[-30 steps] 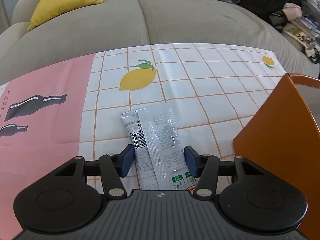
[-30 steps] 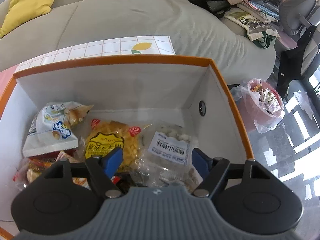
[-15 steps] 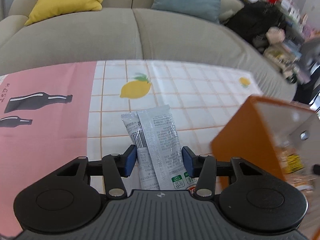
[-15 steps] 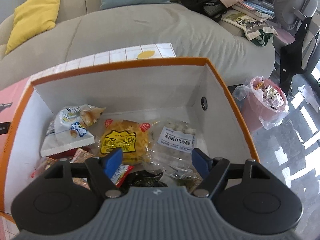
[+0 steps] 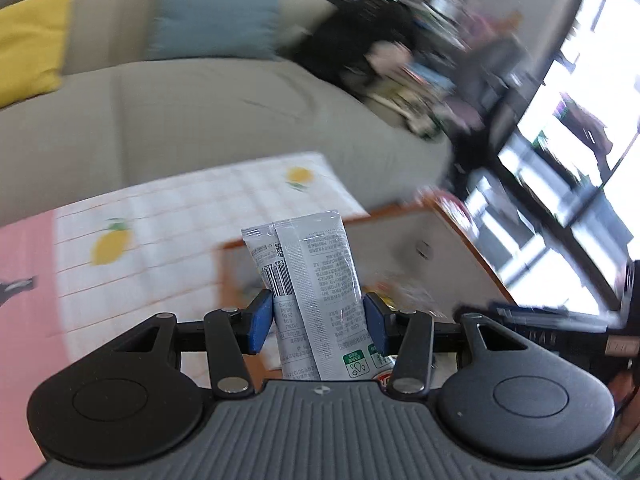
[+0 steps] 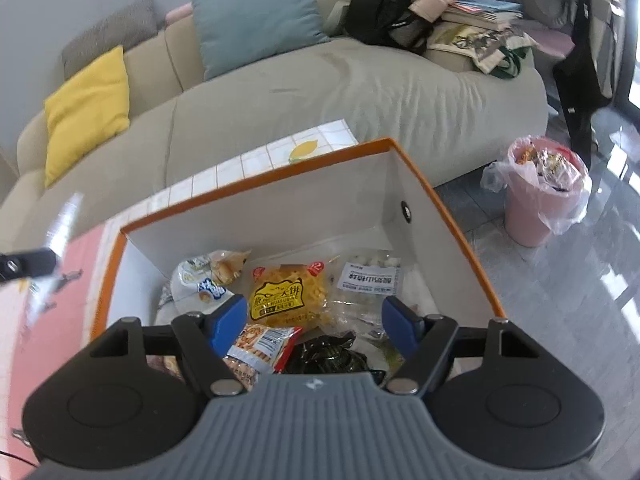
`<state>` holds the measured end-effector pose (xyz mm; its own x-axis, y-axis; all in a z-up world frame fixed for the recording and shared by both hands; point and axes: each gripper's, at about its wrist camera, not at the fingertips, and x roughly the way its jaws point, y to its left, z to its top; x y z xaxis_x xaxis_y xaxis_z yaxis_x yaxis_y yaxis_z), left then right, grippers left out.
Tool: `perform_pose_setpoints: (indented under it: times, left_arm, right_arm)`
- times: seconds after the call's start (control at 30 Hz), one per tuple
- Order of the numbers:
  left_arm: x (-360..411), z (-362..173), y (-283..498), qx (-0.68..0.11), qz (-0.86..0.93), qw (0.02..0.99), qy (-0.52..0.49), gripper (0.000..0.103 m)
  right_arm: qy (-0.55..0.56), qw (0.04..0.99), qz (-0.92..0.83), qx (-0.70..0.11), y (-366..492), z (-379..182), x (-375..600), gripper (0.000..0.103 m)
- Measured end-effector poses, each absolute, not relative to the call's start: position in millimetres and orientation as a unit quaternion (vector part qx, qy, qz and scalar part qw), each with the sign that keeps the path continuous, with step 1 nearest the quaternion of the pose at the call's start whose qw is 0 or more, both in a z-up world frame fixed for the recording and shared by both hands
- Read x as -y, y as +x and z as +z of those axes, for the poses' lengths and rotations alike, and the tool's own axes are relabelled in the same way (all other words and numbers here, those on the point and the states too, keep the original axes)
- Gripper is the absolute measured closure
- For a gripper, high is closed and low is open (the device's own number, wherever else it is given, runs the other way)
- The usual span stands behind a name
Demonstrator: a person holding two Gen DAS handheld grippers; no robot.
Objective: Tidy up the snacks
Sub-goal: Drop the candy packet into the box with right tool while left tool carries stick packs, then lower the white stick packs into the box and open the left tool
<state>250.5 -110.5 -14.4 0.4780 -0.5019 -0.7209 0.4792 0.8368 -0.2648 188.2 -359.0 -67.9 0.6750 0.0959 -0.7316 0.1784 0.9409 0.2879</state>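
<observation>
Grey snack packet now off the tablecloth, clamped between left fingers, background blurred; right fingers apart.

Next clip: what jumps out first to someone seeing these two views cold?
The silver snack packet clamped in the left gripper, centre of the left wrist view. Then the orange box filling the right wrist view, with the yellow cake packet among the snacks inside, below the open, empty right gripper.
</observation>
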Motion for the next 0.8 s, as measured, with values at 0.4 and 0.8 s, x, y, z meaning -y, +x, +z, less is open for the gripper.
perform_pose_setpoints:
  times: [0.4, 0.8]
  left_arm:
    - [234, -64, 265, -0.481, -0.366, 0.796, 0.031, 0.048]
    - [253, -97, 264, -0.513, -0.335, 0.786, 0.077, 0.045]
  right_arm:
    - [0.224, 0.903, -0.057, -0.362, 162, -58, 403, 0.031]
    - [0.163, 0.911, -0.066, -0.372, 165, -58, 397, 0.04]
